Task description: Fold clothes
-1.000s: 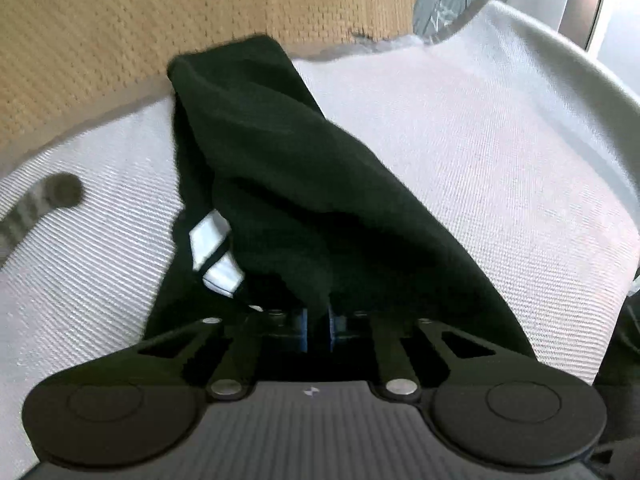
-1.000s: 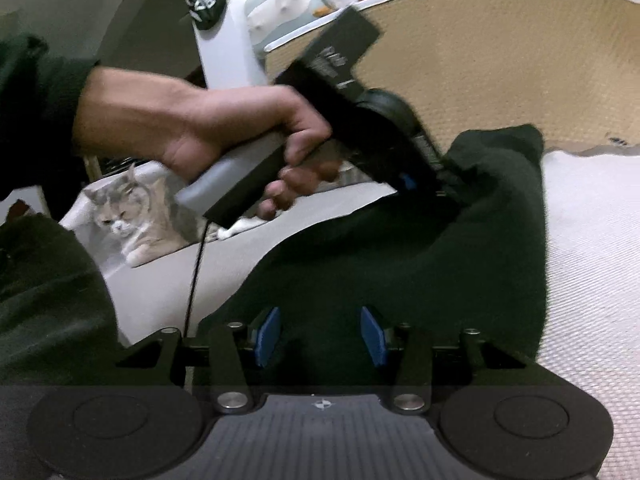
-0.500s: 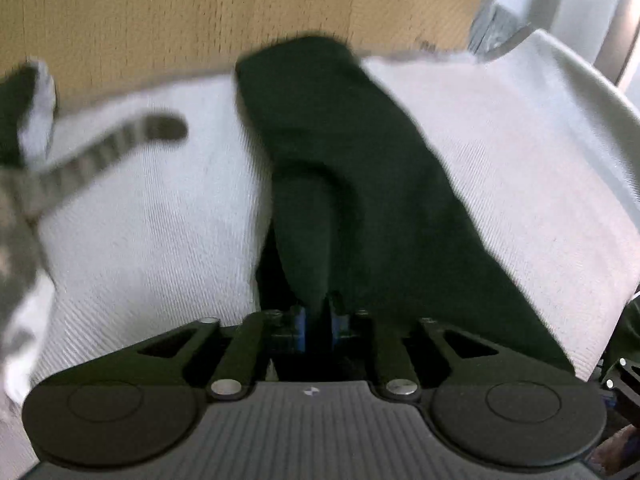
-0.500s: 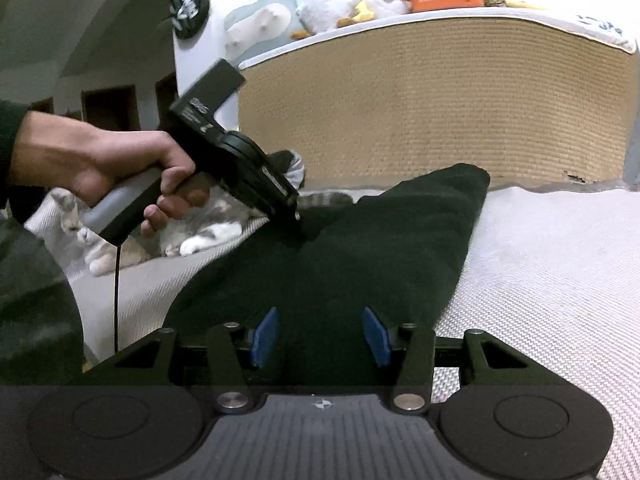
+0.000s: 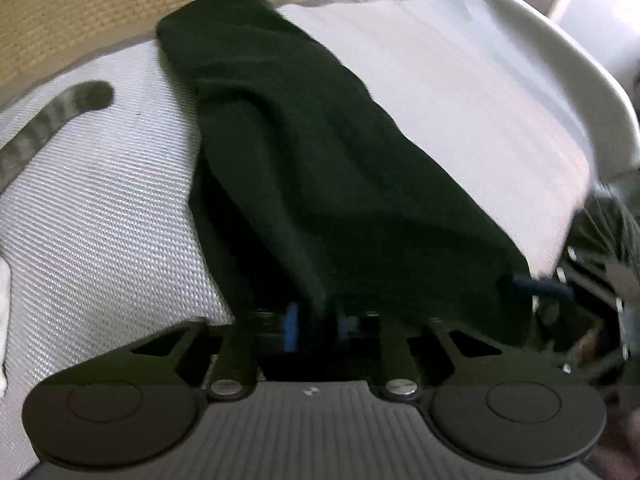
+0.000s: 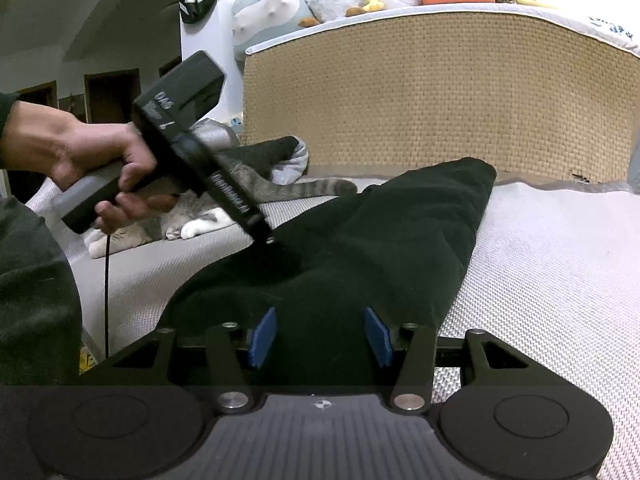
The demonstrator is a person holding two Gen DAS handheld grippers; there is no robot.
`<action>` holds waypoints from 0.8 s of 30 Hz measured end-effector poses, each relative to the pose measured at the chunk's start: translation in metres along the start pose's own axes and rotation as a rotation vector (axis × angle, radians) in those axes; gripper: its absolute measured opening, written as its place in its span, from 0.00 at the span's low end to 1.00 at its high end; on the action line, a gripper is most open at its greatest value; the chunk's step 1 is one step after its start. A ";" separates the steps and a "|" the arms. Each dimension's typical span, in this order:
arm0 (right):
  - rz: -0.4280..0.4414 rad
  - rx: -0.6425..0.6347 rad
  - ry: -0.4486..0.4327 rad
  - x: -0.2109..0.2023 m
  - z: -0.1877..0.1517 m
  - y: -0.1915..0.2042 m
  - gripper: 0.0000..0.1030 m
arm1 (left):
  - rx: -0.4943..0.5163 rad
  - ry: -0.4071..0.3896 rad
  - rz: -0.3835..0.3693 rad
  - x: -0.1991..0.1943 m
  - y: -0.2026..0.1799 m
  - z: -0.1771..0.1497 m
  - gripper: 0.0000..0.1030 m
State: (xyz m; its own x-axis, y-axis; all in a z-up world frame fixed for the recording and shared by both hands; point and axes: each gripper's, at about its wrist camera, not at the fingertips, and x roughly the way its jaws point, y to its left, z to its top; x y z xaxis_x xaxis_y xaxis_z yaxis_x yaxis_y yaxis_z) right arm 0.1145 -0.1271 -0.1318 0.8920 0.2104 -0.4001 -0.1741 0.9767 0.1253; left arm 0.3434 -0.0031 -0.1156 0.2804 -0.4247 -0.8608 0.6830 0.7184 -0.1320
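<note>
**Left claw pinches the dark cloth, right claw stands apart above it**

A grey striped cat tail (image 5: 60, 112) lies on the white woven bed cover (image 5: 100, 208) at the far left, apart from the dark green garment (image 5: 304, 152). The garment stretches as a long band from the woven headboard (image 5: 80, 12) down to the left gripper (image 5: 316, 320). Its blue pads are close together with a fold of the garment clamped between them. To the right of the band the cover is bare up to its rounded edge.

In the right wrist view, a hand (image 6: 80, 160) at the left holds the left gripper, whose tip sits on the garment. Behind it a cat (image 6: 192, 216) lies on the cover, near the garment but not touching it as far as I can see. In the middle, the right gripper (image 6: 320, 336) has its blue pads (image 6: 264, 336) well apart, with the near end of the garment between them; whether the pads touch the cloth, I cannot tell. The far corner of the garment is near the foot of the headboard. At the right, the cover is free.
</note>
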 end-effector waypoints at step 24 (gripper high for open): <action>0.091 -0.196 0.036 0.007 -0.003 0.039 0.52 | 0.289 0.263 -0.119 0.001 -0.030 -0.040 0.21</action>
State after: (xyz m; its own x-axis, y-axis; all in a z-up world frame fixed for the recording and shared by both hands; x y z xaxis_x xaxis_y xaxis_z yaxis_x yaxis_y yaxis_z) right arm 0.1131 -0.0870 -0.1322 0.8541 0.2961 -0.4276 -0.3343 0.9423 -0.0153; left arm 0.2957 -0.0029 -0.1320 0.0313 -0.3134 -0.9491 0.8724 0.4720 -0.1272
